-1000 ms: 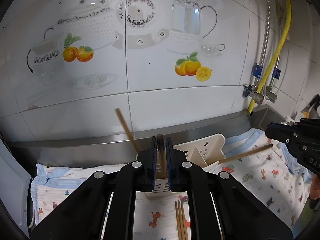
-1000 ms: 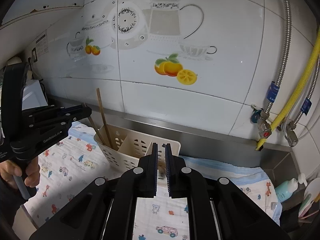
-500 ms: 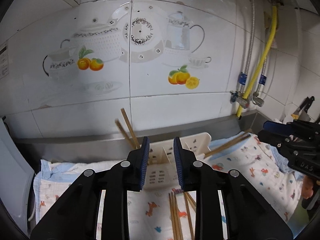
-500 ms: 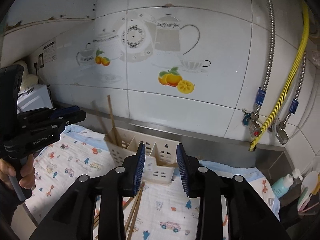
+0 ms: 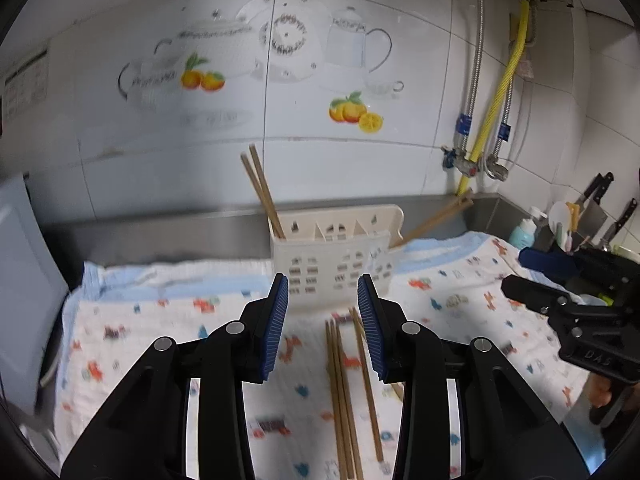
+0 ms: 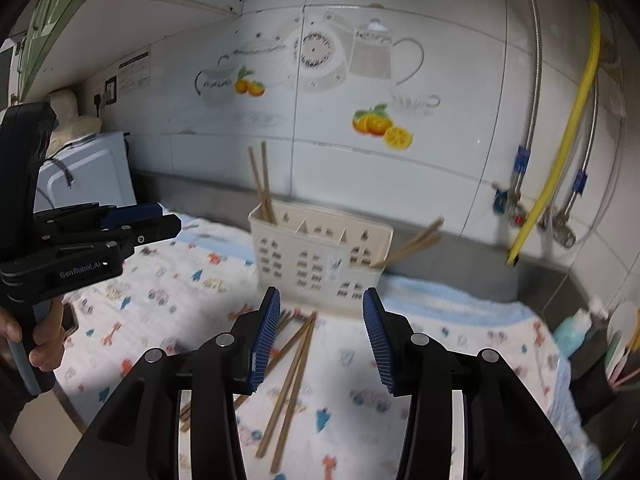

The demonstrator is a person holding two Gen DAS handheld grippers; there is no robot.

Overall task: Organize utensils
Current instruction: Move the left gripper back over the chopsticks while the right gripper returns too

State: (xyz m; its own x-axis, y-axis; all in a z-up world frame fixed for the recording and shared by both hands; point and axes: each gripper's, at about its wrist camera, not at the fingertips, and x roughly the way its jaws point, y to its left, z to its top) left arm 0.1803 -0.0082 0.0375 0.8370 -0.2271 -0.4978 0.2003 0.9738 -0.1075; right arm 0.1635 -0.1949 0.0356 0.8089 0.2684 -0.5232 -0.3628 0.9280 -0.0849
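A cream slotted utensil holder (image 5: 336,252) stands on the printed cloth by the wall; it also shows in the right wrist view (image 6: 320,256). Two chopsticks (image 5: 262,192) lean in its left compartment, and two more (image 5: 434,220) lean out of its right end. Several loose chopsticks (image 5: 346,384) lie on the cloth in front of it; they also show in the right wrist view (image 6: 292,376). My left gripper (image 5: 322,322) is open and empty above them. My right gripper (image 6: 320,338) is open and empty, back from the holder.
The cloth (image 5: 140,344) covers the counter. A white appliance (image 6: 84,176) stands at the left. Yellow hose and steel pipes (image 5: 492,120) run down the wall at the right. A teal bottle (image 5: 524,232), cup and knives (image 5: 592,196) stand at the far right.
Both grippers were shut on chopsticks over the holder, then opened and pulled back. The left compartment now holds two chopsticks, and the right end holds a pair.
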